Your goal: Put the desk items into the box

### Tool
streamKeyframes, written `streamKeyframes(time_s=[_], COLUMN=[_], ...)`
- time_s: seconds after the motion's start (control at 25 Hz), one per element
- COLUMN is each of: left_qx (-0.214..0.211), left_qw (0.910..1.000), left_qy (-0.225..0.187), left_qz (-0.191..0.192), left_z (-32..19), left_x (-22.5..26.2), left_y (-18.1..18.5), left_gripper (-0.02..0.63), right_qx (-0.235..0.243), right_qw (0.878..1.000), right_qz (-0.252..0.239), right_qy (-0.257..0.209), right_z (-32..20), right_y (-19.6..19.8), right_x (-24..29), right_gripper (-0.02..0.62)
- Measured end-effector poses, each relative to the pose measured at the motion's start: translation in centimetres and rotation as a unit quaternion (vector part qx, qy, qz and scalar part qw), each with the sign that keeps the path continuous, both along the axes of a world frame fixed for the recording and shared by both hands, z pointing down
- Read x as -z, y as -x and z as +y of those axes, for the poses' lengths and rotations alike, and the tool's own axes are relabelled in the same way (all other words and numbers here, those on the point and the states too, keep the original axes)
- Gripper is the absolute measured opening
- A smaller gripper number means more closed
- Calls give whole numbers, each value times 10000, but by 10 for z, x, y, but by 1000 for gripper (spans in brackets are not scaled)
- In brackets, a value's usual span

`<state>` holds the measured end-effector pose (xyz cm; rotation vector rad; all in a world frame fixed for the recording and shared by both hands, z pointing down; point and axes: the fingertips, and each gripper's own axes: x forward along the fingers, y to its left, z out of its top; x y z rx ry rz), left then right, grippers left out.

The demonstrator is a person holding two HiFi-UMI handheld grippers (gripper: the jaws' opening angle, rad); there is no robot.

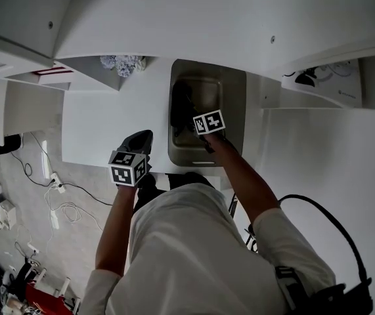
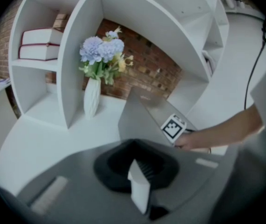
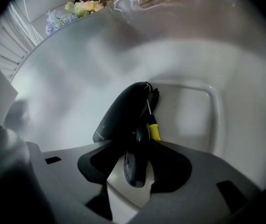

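Observation:
A grey box (image 1: 234,110) stands on the white desk (image 1: 95,120); the left gripper view shows the box (image 2: 139,118) from the side. My right gripper (image 1: 201,128) reaches down into it. In the right gripper view its jaws (image 3: 135,174) stand open around a small black mouse-like item (image 3: 136,160), which hangs just above the box floor (image 3: 193,115). A larger black device (image 3: 123,113) and a yellow-handled tool (image 3: 154,130) lie behind it. My left gripper (image 1: 136,144) hovers over the desk's front edge, and its jaws (image 2: 139,185) are shut on nothing.
A white vase of pale flowers (image 2: 94,90) stands on the desk by the curved white shelves (image 2: 77,55), also seen from above (image 1: 123,64). Books (image 2: 39,43) lie on a shelf. Cables and a power strip (image 1: 56,189) lie on the floor at left.

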<state>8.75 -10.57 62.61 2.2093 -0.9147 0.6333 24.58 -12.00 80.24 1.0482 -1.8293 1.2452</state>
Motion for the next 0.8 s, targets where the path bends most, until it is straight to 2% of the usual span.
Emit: streamKeyframes(time_s=[0.24,0.48,0.6,0.8], left_qx=[-55,-131,-155,-268], left_qw=[10000,9998,9997,9993], left_qy=[-58,-144,-174,-258], left_qz=[16,52,59,107], left_z=[-1,0,0,3], left_x=[4,11,14,22], left_y=[-1,4,9,12], left_gripper=[5,4,5,5], right_qx=[-46,-486,-715,-1002], right_qw=[9997,9961,9915,9834], right_qz=[157,354,424,469], right_qy=[-205,-643,-1002,-1438], right_z=[-7,-23,-32,-39], right_y=[-9,-25,-30,-33], right_x=[10,32,49,77], right_gripper=[184,184,183,128])
